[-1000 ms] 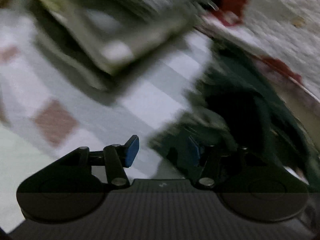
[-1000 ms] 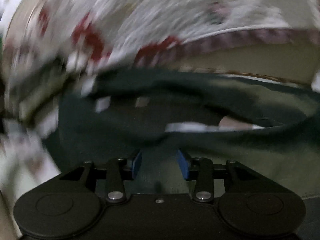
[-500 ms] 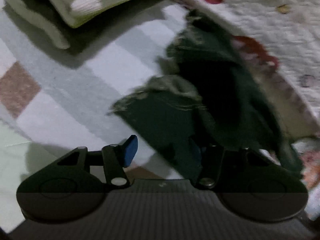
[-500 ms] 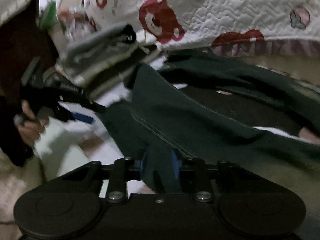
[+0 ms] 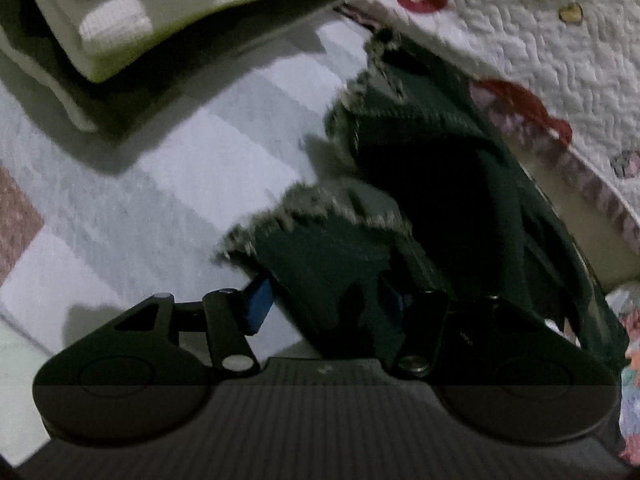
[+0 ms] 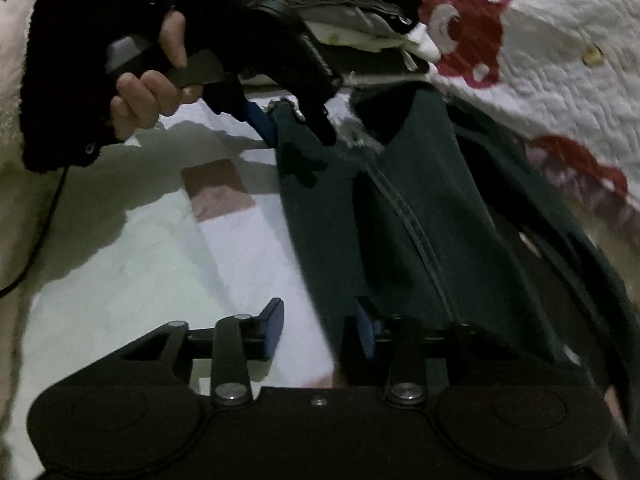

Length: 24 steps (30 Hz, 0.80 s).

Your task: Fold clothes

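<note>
A dark green garment with a frayed hem [image 5: 328,264] lies on a pale checked sheet [image 5: 168,184]; it also shows in the right wrist view [image 6: 404,216], stretched long towards me. My left gripper [image 5: 324,304] is open, its blue pads either side of the frayed hem corner; it shows in the right wrist view [image 6: 296,124] at the garment's far end. My right gripper [image 6: 320,328] is open at the garment's near end, the cloth edge beside its right pad [image 6: 366,332].
A stack of folded pale clothes [image 5: 132,20] sits at the far left, also in the right wrist view [image 6: 352,12]. A white quilt with red bears [image 6: 540,60] rises along the right. A pink check [image 6: 218,192] marks the sheet.
My right gripper was shut on the green cloth half a second ago and is now open. My left gripper has closed in on the frayed hem, which now lies between its pads.
</note>
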Tool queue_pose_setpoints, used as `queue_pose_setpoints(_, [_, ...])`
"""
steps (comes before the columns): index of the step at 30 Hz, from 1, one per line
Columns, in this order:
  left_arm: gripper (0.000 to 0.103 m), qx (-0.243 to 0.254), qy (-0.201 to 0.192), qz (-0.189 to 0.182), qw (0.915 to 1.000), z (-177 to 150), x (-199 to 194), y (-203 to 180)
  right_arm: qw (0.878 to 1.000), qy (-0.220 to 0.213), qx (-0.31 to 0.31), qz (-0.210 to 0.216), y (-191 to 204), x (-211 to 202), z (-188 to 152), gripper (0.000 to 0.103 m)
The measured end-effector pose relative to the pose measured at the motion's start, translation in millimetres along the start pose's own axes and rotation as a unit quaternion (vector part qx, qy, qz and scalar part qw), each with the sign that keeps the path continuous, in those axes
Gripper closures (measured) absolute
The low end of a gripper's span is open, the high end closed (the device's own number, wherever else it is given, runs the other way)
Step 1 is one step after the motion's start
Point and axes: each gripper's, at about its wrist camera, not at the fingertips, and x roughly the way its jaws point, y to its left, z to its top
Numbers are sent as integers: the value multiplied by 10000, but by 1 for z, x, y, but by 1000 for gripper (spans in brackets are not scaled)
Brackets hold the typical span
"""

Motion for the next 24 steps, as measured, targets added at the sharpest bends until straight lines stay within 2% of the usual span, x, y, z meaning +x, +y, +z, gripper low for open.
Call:
queue_pose_setpoints(1, [99, 85, -6, -2, 10000, 2, 1, 0, 10000, -45, -48, 39, 0, 3, 2, 50])
queue_pose_setpoints(2, [99, 177, -46, -148, 9997, 3, 0, -2, 9999, -68, -77, 91, 1, 7, 5, 47])
queue_pose_setpoints(5, [99, 350, -250, -696, 9966, 6, -8, -8, 9996, -134, -7, 236, 4, 21, 12, 45])
queue_pose_setpoints(6, [99, 415, -329, -832, 9951, 7, -13, -11, 9992, -184, 179, 304, 1, 24, 16, 44])
queue_pose_setpoints(9, [99, 432, -290, -910, 9945, 4, -17, -10, 9902, -361, 1187, 642, -20, 31, 26, 44])
queue_pose_setpoints(10, [99, 434, -270, -928, 9944, 2, -18, -10, 9888, -405, 1283, 647, -24, 34, 29, 44])
queue_pose_setpoints(13, [99, 44, -144, -1288, 9916, 4, -21, 5, 9962, -412, 684, 338, -17, 47, 37, 44])
queue_pose_setpoints(14, [99, -143, -110, -1469, 9890, 5, -24, 11, 9981, -425, 386, 227, -12, 52, 39, 56])
queue_pose_setpoints(15, [99, -416, -28, -1708, 9844, 5, -23, 18, 9985, -480, 191, 193, -9, 54, 41, 87])
queue_pose_setpoints(17, [98, -1000, 157, -2203, 9702, 3, -22, 34, 9979, -578, 148, 246, -9, 53, 41, 93])
queue_pose_setpoints(18, [97, -1092, 192, -2229, 9685, 1, -23, 38, 9978, -607, 191, 206, -11, 50, 42, 98])
queue_pose_setpoints(20, [94, -1012, 232, -1924, 9758, -1, -24, 38, 9960, -742, 471, 183, -17, 44, 40, 99])
queue_pose_setpoints(21, [87, -963, 261, -1768, 9792, -3, -24, 37, 9942, -812, 682, 179, -23, 41, 39, 99])
queue_pose_setpoints(24, [57, -1220, 332, -1965, 9723, -4, -18, 39, 9891, -932, 1102, 283, -36, 34, 39, 99])
